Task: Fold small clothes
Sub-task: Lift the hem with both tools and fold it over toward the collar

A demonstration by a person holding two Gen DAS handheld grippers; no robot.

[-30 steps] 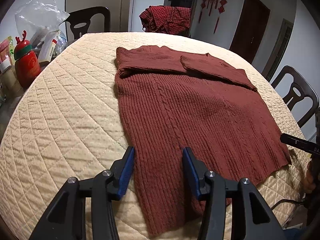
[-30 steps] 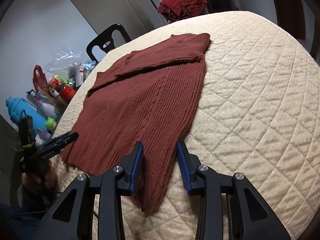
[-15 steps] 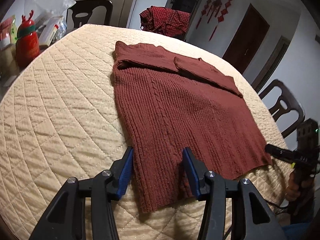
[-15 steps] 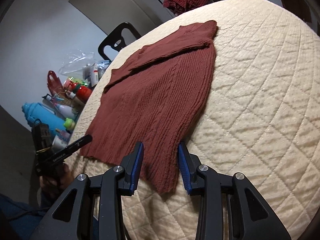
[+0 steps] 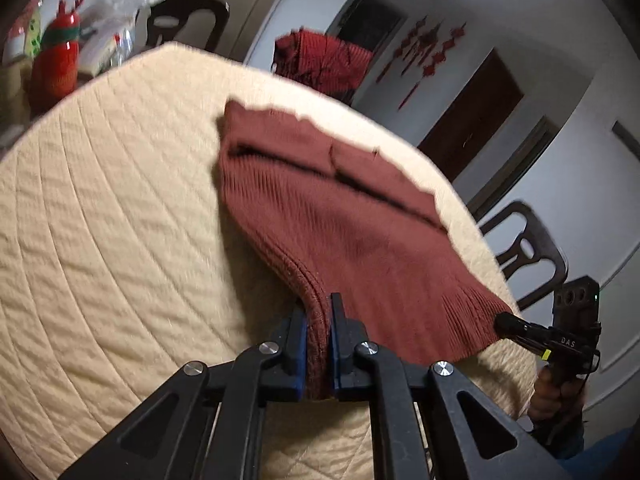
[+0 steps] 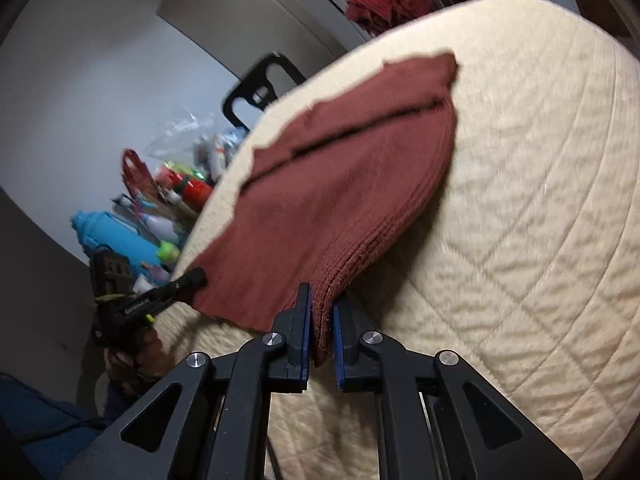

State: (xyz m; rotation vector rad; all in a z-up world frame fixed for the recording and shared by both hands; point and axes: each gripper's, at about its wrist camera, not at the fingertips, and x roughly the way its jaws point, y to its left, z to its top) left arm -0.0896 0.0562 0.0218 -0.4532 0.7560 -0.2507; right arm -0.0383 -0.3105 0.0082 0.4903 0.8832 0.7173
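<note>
Rust-brown ribbed knit, a small sweater [image 5: 344, 216], lies on a round table covered with a cream quilted cloth [image 5: 104, 216]. Its sleeves are folded across the end of the sweater farthest from the grippers. The near hem is lifted off the cloth at both corners.

The left gripper [image 5: 319, 320] is clamped tight on the hem's left corner, with a thick bunch of knit pressed between its blue pads. The right gripper [image 6: 321, 312] is likewise pinched narrow on the hem's right corner, with folded layers of knit held between its pads. Each gripper also shows in the other's view, gripping the opposite corner of the hem.

Beyond the sweater's far end, a red checked garment [image 5: 324, 60] hangs over a chair. To the sweater's left, past the table edge, stand a red bottle [image 5: 56, 68] and other blurred clutter.
</note>
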